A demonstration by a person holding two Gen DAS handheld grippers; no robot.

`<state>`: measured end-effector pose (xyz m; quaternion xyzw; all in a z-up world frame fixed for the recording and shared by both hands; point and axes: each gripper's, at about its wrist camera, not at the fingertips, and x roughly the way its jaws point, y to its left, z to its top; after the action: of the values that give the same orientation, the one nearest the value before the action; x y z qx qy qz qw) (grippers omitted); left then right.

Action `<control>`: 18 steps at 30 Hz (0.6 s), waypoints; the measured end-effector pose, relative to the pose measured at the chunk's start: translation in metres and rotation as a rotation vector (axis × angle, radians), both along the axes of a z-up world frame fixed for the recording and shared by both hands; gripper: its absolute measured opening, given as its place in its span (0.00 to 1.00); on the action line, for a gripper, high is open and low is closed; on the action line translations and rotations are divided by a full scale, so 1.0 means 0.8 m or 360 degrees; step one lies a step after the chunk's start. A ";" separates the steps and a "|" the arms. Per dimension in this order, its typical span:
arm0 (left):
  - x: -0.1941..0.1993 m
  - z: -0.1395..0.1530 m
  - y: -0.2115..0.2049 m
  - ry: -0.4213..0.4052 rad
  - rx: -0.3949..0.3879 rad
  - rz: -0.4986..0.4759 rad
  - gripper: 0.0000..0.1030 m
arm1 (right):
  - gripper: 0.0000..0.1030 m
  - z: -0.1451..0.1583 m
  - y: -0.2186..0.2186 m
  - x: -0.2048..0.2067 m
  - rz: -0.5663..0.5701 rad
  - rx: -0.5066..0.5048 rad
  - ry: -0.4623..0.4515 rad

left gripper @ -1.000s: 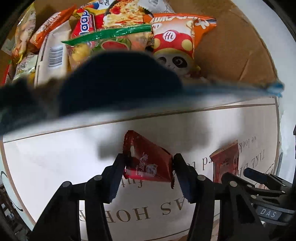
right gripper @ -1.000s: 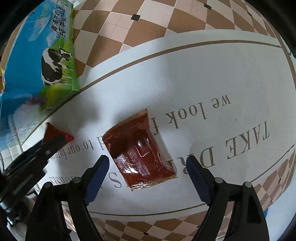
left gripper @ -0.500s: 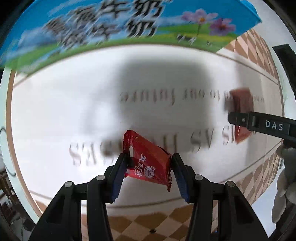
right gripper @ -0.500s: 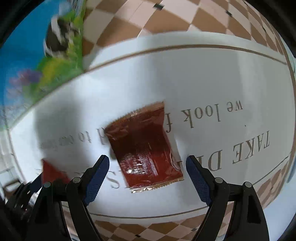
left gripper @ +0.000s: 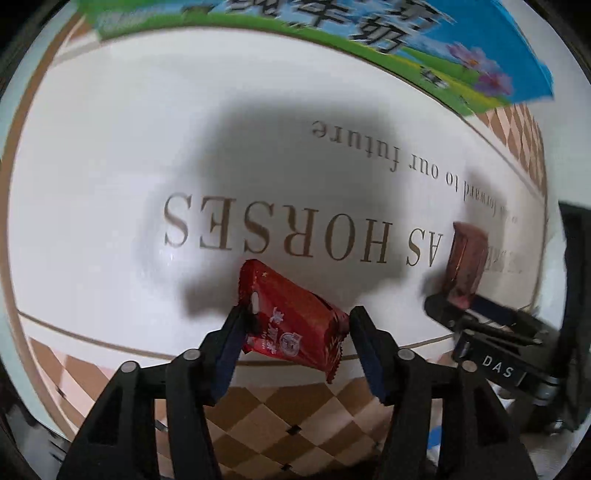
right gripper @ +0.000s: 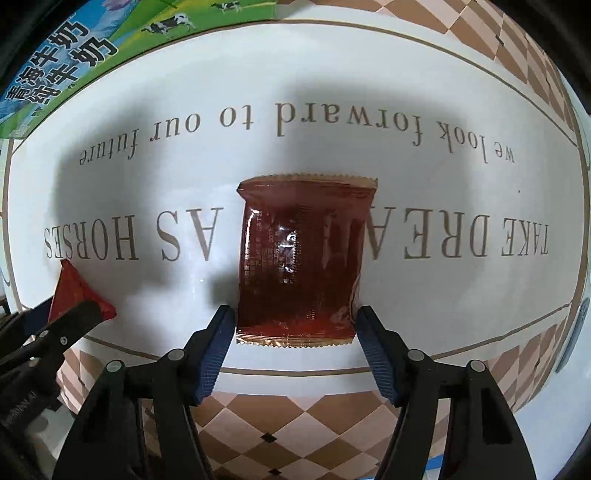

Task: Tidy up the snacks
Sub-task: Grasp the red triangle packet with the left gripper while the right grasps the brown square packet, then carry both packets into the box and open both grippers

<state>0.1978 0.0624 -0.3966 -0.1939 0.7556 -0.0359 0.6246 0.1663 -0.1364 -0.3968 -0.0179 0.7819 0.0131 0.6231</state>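
Observation:
A bright red snack packet [left gripper: 291, 328] sits tilted between the fingers of my left gripper [left gripper: 297, 321], low over the white tablecloth [left gripper: 110, 166]. The jaws are opening: the left pad still touches the packet and the right pad stands just off its crimped edge. A dark red sachet [right gripper: 299, 258] lies flat on the cloth between the fingers of my right gripper [right gripper: 293, 321]. Those jaws are closing, with the pads close beside the sachet's long edges and not squeezing it. Each view shows the other gripper [left gripper: 465, 306] [right gripper: 55, 314] at its side.
A blue and green milk carton box [left gripper: 369, 33] [right gripper: 74, 48] stands at the far edge of the cloth. The cloth has large printed lettering and a brown checked border [right gripper: 277, 424] at the near edge.
Both grippers swung away from the snack box to the lettered middle of the cloth. The left jaws widened around the red packet. The right jaws narrowed around the sachet, now square to the fingers.

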 end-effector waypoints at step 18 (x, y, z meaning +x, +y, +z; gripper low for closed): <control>-0.002 0.019 -0.071 -0.0040 0.0188 -0.0171 0.49 | 0.73 -0.010 0.012 0.029 0.0027 -0.0033 -0.0032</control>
<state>0.1965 0.0058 -0.3813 -0.1155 0.7578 -0.0271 0.6416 0.1895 -0.1270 -0.4045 -0.0310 0.7755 0.0101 0.6305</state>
